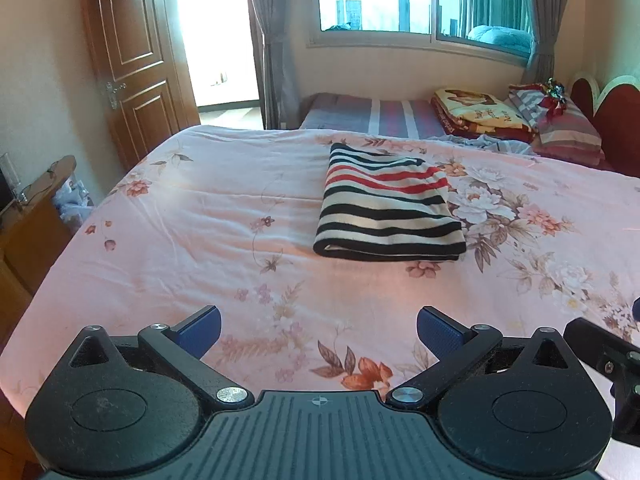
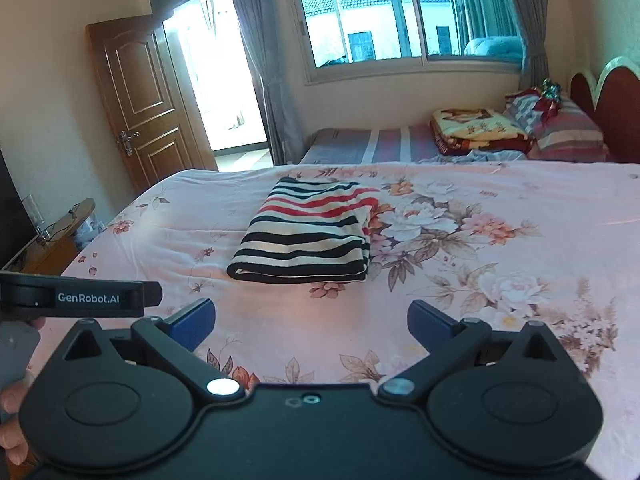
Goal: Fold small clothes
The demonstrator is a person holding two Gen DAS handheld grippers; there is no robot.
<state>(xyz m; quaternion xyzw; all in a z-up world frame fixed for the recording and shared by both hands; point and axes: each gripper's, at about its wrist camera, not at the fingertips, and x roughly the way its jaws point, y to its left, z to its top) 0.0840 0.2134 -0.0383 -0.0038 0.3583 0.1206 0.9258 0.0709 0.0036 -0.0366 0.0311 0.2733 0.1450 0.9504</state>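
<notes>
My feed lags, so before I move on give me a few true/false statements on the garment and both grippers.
1. The striped garment lies folded on the bed. True.
2. The left gripper is shut on the garment. False: it is open, holding nothing.
3. The right gripper is open. True.
4. The garment hangs over the bed's edge. False: it lies wholly on the bedspread.
5. The door is closed. False: it stands open.
</notes>
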